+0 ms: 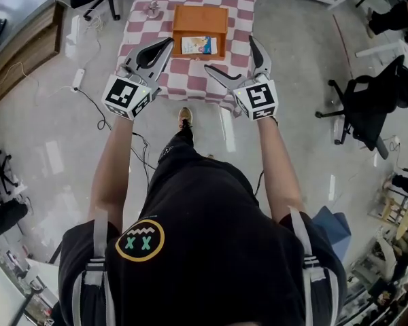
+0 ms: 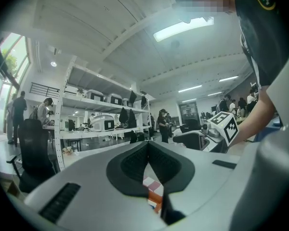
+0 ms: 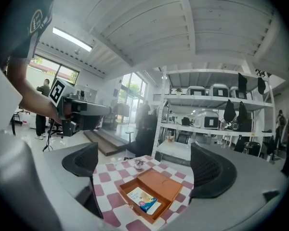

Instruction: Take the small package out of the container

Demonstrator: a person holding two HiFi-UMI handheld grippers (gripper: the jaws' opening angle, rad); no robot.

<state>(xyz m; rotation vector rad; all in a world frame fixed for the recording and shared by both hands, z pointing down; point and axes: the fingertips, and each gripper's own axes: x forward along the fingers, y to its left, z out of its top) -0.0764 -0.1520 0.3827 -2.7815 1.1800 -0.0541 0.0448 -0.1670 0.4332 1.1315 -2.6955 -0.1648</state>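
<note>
Black shirt (image 1: pixel 211 250) nearest; two grippers held short of the container (image 1: pixel 200 19).
Left gripper (image 1: pixel 168 42) jaws closed on nothing; right gripper (image 1: pixel 229 54) jaws wide apart, empty, both over the near edge of the checked surface (image 1: pixel 139 26). One open orange container, one small package (image 1: pixel 197 45) lying flat inside. Best to bring the open jaws down astride the package, pinch gently, lift clear of the walls.

Orange container (image 1: pixel 177 47) at my 12 o'clock, lid folded back toward 12; I see the small package (image 1: pixel 198 45) lying flat inside, printed face up.
</note>
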